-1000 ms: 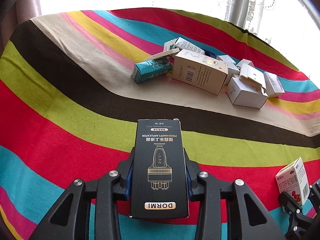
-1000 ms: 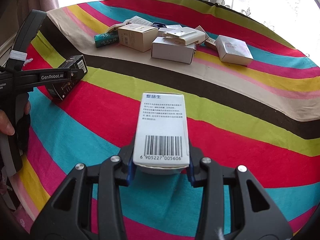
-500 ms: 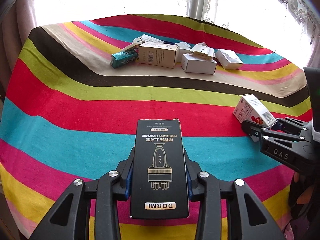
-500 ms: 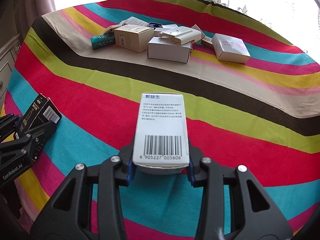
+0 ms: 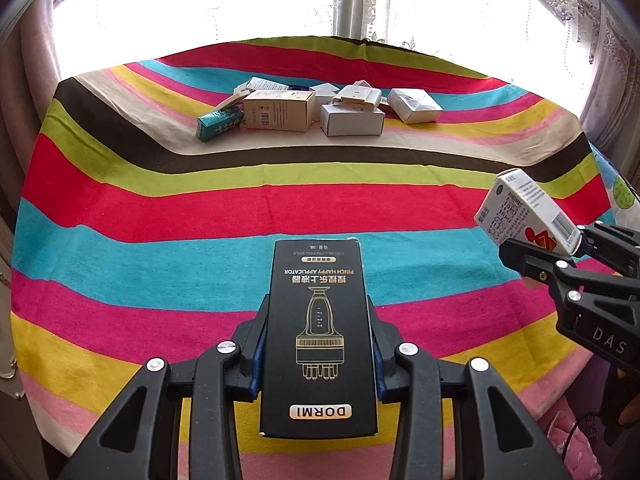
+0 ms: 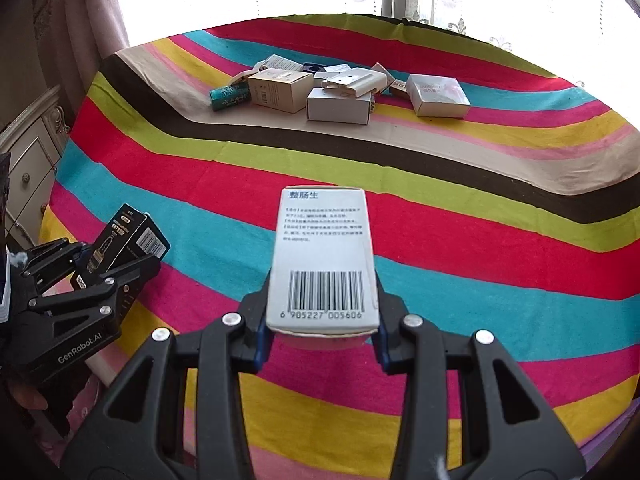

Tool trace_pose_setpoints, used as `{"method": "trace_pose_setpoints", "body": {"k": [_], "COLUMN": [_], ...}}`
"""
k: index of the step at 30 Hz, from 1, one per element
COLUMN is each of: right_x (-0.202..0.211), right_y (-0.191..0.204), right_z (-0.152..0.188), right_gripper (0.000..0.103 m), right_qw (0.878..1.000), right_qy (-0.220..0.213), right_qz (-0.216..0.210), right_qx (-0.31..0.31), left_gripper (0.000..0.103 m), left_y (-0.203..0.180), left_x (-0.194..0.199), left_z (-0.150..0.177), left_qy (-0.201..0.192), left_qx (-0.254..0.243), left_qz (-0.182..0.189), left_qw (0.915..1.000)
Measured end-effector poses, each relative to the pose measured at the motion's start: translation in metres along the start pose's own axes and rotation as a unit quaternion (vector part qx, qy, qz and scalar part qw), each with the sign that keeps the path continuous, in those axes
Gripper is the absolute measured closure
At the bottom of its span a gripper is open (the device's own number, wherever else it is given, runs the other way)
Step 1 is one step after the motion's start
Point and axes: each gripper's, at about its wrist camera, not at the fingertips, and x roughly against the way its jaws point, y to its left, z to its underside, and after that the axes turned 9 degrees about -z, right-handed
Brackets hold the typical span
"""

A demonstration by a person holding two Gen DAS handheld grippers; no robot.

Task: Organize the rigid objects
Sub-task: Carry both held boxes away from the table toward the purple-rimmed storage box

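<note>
Boxes [image 5: 318, 336] [image 6: 324, 258] between clamped fingers [image 5: 256, 364]

Striped cloth [image 5: 168, 208] runs in bands of red, lime green, turquoise, magenta, yellow, pale pink, beige & dark brown. Left gripper [image 5: 318, 346] is black w/ blue pads & silver screws, clamped on a black box [image 5: 318, 340] w/ gold line drawing, white lettering & a gold label; right gripper [image 6: 322, 336], same black/blue, grips a white box [image 6: 324, 256] w/ blue-grey text & black barcode, red mark on its side [image 5: 524, 216]. Far pile: teal box [image 5: 220, 122], tan carton [image 5: 278, 110], plain white box [image 5: 352, 120], white-grey box [image 6: 438, 94].
</note>
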Motion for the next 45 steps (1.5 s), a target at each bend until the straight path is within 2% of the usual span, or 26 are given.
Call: {"method": "trace_pose_setpoints", "body": {"k": [3, 7, 15, 22, 30, 37, 41, 45], "right_x": [0.015, 0.033, 0.074, 0.104, 0.134, 0.170, 0.187, 0.201], "right_y": [0.011, 0.011, -0.005, -0.021, -0.032, -0.051, -0.062, -0.077], "right_z": [0.007, 0.011, 0.018, 0.040, 0.072, 0.102, 0.119, 0.137], "right_gripper": [0.060, 0.060, 0.060, 0.060, 0.060, 0.059, 0.060, 0.060], "right_qw": [0.999, 0.998, 0.997, 0.996, 0.996, 0.992, 0.989, 0.984], "right_qy": [-0.007, -0.017, -0.037, -0.046, -0.055, -0.075, -0.079, -0.076], "right_qz": [0.021, 0.039, 0.055, 0.071, 0.068, 0.090, 0.108, 0.130], "right_qx": [0.037, 0.049, 0.026, 0.009, -0.007, -0.044, -0.065, -0.091], "left_gripper": [0.063, 0.063, 0.063, 0.063, 0.063, 0.063, 0.063, 0.063], "left_y": [-0.007, -0.015, -0.041, -0.069, -0.102, -0.150, -0.185, -0.225], "left_x": [0.008, 0.021, 0.052, 0.067, 0.087, 0.113, 0.128, 0.141], "left_z": [-0.003, -0.005, -0.013, -0.011, -0.006, -0.002, 0.004, 0.012], "left_qy": [-0.009, -0.021, -0.050, -0.060, -0.070, -0.096, -0.110, -0.112], "left_qx": [-0.009, -0.018, -0.043, -0.075, -0.120, -0.184, -0.233, -0.287], "left_qz": [0.004, 0.009, 0.029, 0.046, 0.059, 0.097, 0.130, 0.168], "left_qw": [0.9999, 0.9996, 0.9974, 0.9943, 0.9885, 0.9734, 0.9574, 0.9364]}}
